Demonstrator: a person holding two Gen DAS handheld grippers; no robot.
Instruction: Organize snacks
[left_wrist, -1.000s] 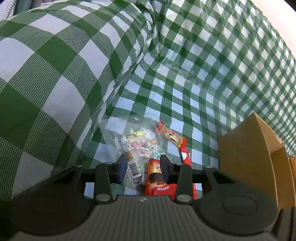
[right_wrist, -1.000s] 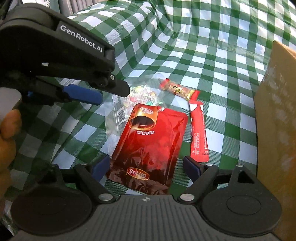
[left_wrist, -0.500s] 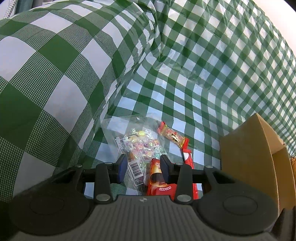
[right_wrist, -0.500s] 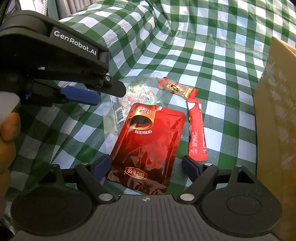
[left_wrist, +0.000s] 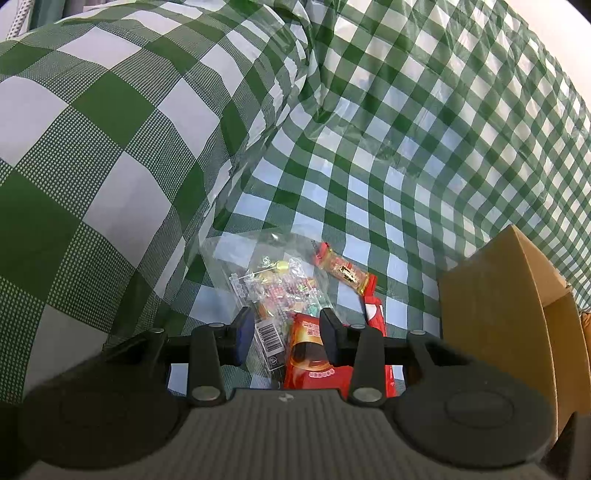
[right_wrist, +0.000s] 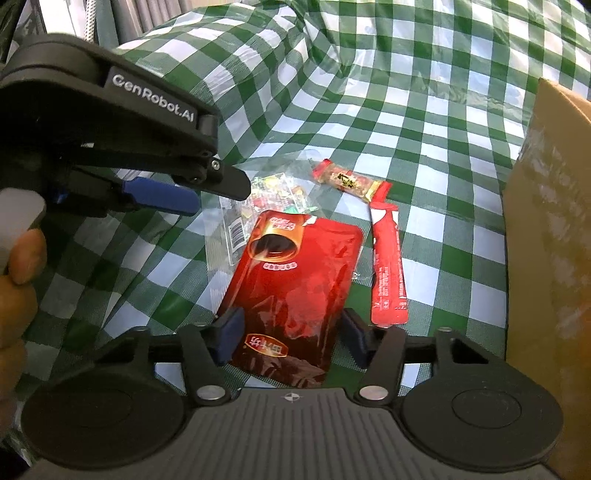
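Observation:
A large red pouch (right_wrist: 295, 273) lies flat on the green checked cloth (right_wrist: 406, 92). My right gripper (right_wrist: 290, 332) straddles its near end; the jaws are closing and both pads meet the pouch's side edges. Past it lie a clear bag of mixed candies (right_wrist: 273, 192), a small red candy bar (right_wrist: 347, 179) and a long red stick pack (right_wrist: 388, 269). My left gripper (right_wrist: 207, 192) hovers over the candy bag, open and holding nothing. In the left wrist view the left gripper (left_wrist: 286, 328) frames the candy bag (left_wrist: 277, 288) and the pouch's top (left_wrist: 310, 354).
A brown cardboard box (right_wrist: 546, 221) stands at the right, close to the stick pack; it also shows in the left wrist view (left_wrist: 491, 314). The cloth rises in a big fold (left_wrist: 110, 166) at the left. A person's hand (right_wrist: 18, 277) holds the left gripper.
My right gripper's jaws have drawn in from wide apart to the pouch's edges. The left gripper and the snacks have stayed where they were.

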